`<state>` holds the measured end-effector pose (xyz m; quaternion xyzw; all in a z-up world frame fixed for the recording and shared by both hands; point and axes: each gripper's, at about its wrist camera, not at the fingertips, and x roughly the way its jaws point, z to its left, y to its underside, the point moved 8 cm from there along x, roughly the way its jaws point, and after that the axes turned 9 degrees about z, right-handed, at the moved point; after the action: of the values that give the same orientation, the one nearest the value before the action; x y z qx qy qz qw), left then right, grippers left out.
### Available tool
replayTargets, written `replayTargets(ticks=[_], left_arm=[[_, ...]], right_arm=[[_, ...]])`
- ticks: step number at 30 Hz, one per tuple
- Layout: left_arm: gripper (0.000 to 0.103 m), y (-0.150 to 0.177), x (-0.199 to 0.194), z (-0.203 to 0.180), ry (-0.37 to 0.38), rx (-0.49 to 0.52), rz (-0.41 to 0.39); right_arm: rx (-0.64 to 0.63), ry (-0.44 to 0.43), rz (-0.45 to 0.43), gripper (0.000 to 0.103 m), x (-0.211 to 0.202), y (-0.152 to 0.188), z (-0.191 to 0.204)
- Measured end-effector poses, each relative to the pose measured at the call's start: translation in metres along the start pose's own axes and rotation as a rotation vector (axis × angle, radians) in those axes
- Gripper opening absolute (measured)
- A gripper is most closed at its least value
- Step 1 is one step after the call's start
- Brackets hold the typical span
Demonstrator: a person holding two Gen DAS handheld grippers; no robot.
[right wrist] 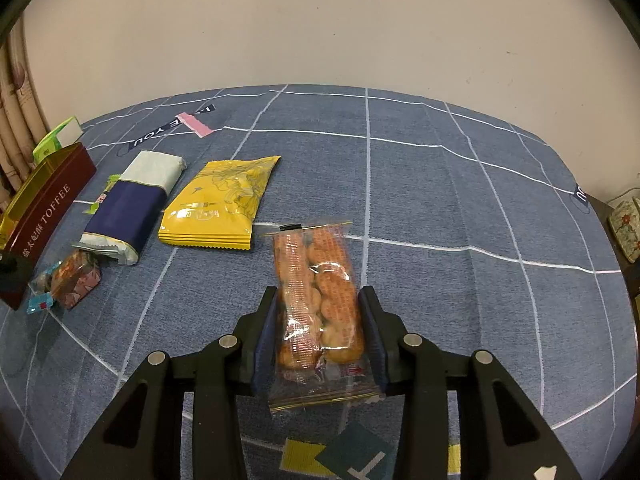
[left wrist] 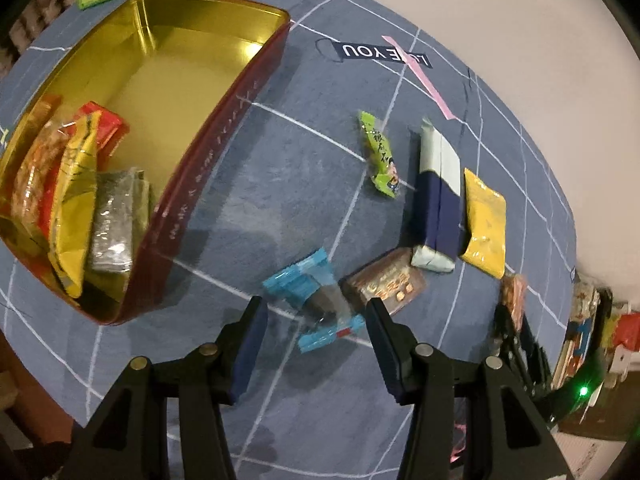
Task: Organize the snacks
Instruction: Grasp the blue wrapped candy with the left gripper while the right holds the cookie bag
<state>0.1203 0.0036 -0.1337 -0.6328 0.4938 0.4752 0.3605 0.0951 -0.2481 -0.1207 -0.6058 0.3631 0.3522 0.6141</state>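
Right gripper (right wrist: 319,322): jaws clamped on the clear crinkly biscuit packet (right wrist: 318,300), pads pressing both long sides; the packet's far end rests on the blue grid tablecloth (right wrist: 440,200). Left gripper (left wrist: 316,334): jaws apart, empty, with the blue-wrapped candy (left wrist: 316,300) lying between the tips on the cloth. Beyond: brown foil sweet (left wrist: 386,282), navy-and-white paper block (left wrist: 436,204), flat yellow sachet (left wrist: 484,220), green candy (left wrist: 380,156). Gold-lined toffee tin (left wrist: 224,128) holds several packets.

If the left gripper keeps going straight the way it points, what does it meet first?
Most likely the blue-wrapped candy, lying on the tablecloth between the open fingers of the left gripper. Depth is unclear; the brown snack packet sits beside it.
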Motion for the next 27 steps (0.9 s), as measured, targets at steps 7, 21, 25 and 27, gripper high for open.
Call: replayTargets(ticks=[7, 21, 25, 27], left_arm=[[0.052, -0.002, 0.011, 0.000, -0.044, -0.014, 0.010], [0.032, -0.008, 0.018, -0.001, -0.107, 0.065, -0.016], [0.033, -0.009, 0.023, -0.008, -0.143, 0.114, -0.015], [0.034, -0.008, 0.027, -0.008, -0.148, 0.118, -0.011]], right_arm=[[0.001, 0.000, 0.000, 0.038, 0.000, 0.000, 0.000], [0.001, 0.000, 0.001, 0.038, 0.000, 0.000, 0.000], [0.001, 0.000, 0.001, 0.038, 0.000, -0.001, 0.000], [0.001, 0.000, 0.001, 0.038, 0.000, -0.001, 0.000]])
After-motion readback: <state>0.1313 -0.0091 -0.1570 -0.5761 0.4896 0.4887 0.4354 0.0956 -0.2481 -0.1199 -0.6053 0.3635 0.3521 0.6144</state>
